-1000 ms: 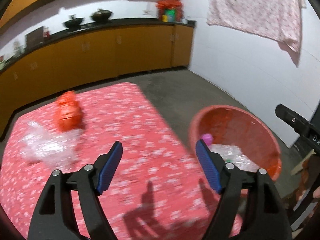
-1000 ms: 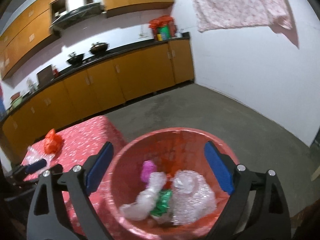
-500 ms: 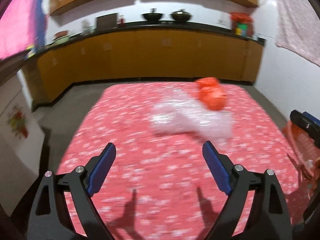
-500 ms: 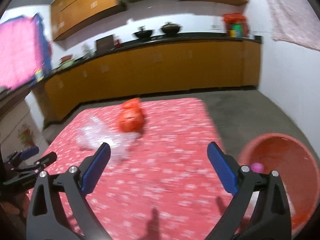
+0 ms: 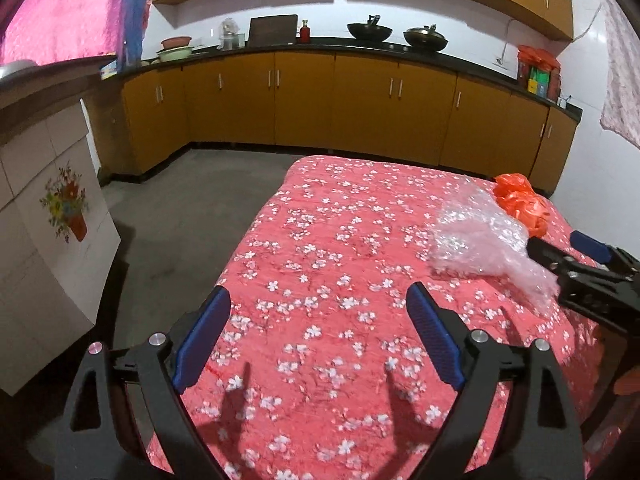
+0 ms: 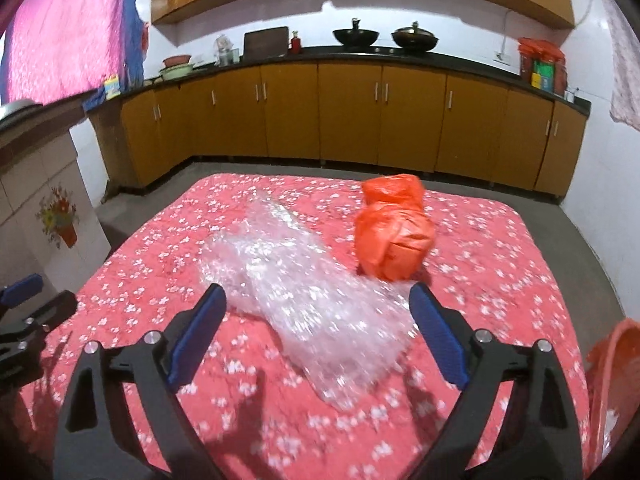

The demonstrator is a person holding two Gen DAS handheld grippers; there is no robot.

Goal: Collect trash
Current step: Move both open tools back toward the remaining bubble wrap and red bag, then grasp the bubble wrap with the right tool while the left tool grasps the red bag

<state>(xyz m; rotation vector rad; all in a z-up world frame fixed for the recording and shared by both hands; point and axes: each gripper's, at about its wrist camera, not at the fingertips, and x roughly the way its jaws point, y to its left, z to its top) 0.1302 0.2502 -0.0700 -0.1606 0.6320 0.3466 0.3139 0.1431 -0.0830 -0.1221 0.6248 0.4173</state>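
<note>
Your right gripper (image 6: 316,336) is spread wide with nothing in it, lined up on the clear bubble wrap (image 6: 304,292), which fills the centre of the right wrist view. The near end of the wrap sits between the two blue pads, so you look set for a straight-in pinch. I can't tell whether the pads touch it yet; that part of the frame is blurred.

The orange plastic bag (image 6: 394,230) sits just behind the wrap, right of centre, apparently touching its far edge. Both lie on the red floral tablecloth (image 6: 500,256). My read is that the wrap goes first because it's nearer and partly blocks the bag.

Your left gripper (image 5: 316,340) is also gaping and empty, over bare cloth at lower centre of the left wrist view, well apart from both items, which sit at right of that frame. It looks parked clear so the right side can work.

The rim of the red tub (image 6: 608,364) shows at the lower right edge of the right wrist view, off the table's side. That's the likely drop point.

Risk: the wrap is light, slippery and crumpled. A shallow pinch may grab only one fold, and dragging it could nudge the bag.
</note>
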